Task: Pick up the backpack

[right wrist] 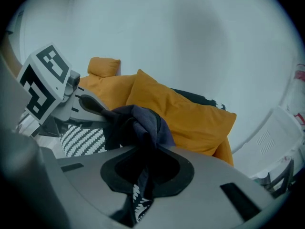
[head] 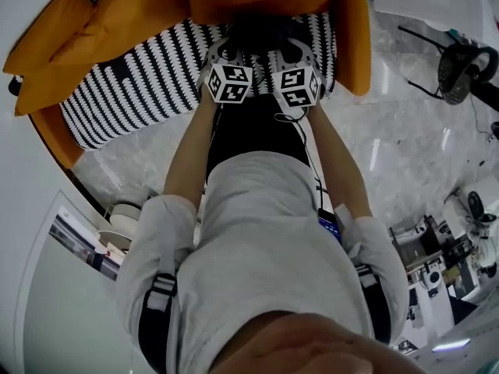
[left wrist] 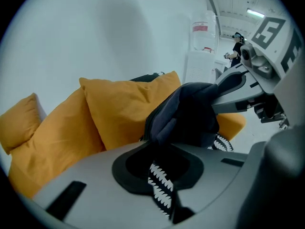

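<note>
well, my left tongs (left wrist: 160, 149) and right tongs (right wrist: 143, 162) are both clamped on the dark backpack (left wrist: 187, 113) over the striped sofa seat (head: 132, 92); open floor (head: 390, 139) at 3 o'clock.

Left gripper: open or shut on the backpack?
Shut. The left gripper grips the backpack: its fingers meet, with dark fabric bunched between them.

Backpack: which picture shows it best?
The left gripper view. There the backpack is a big dark blue bundle, close up, in front of the orange cushions. The right gripper view shows a smaller bunch of it. The head view shows only a dark patch, mostly hidden.
</note>
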A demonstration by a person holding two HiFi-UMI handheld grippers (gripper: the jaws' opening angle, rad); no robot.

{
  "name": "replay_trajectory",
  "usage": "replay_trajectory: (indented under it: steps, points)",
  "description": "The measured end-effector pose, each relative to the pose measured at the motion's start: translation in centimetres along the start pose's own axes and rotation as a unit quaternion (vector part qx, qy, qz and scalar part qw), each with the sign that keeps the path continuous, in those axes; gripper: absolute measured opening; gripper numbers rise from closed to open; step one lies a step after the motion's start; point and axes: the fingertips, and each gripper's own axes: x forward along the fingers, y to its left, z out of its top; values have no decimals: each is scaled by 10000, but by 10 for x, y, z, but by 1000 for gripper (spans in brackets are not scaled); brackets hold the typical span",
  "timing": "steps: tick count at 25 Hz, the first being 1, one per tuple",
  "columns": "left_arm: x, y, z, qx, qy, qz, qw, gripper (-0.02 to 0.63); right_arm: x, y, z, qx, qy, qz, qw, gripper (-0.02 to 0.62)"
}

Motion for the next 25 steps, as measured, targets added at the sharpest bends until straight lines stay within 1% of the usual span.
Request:
replay_trajectory:
  steps: [7,12,15,20,25]
  points:
    - [-30,-3,-6,-193,-228,39,9995,37,-22,19,2,24,-184,-175,9997,60]
    - [-39,-7,8,-162,-449,136,9988,37,-33,14,2,182,-378,-267,9988,58]
    - [-53,-3,15,-121,-620,221,9978,37,-41,23,7,328,-550,-277,9976,58]
    - [-94,16,19,2,-842,379,9957,37,-62,53,27,525,-805,-263,9950,58]
    - [-135,32,11,-108,-973,537,9937,37,-77,81,46,543,-968,-155,9937,58]
